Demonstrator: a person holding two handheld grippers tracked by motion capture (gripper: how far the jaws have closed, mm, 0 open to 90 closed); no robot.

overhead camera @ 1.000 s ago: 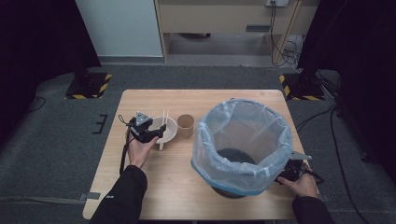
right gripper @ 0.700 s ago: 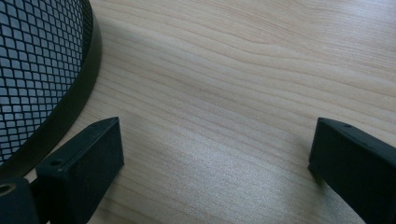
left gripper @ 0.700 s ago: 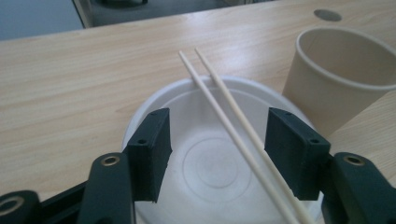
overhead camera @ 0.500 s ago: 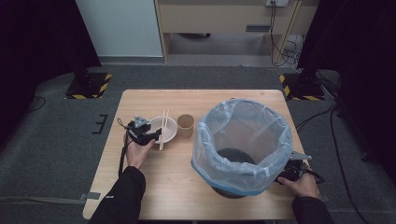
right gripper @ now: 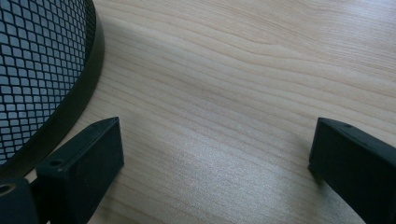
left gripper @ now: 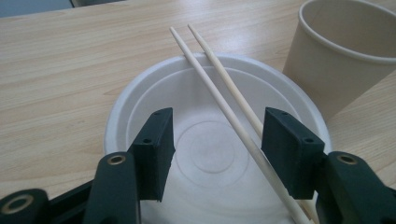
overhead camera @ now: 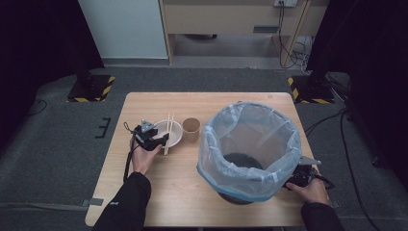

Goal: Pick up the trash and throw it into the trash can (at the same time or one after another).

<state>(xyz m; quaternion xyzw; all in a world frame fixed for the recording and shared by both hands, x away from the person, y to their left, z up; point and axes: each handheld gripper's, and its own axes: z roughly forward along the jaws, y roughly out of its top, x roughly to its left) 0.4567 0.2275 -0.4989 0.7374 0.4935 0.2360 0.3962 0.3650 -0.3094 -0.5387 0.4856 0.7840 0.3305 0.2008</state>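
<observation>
Wooden table (overhead camera: 159, 192) lies bare near its front edge; left claw (left gripper: 217, 140), narrowing, straddles chopsticks (left gripper: 224, 93); right claw (right gripper: 215, 154) wide.

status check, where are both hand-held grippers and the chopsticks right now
Left hand-held gripper open over white bowl, jaws just closing, pads clear of the chopsticks lying across it. Right hand-held gripper open by bin base. Paper cup close beside bowl.

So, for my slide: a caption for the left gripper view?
Left gripper open over white bowl, chopsticks across it.
</observation>
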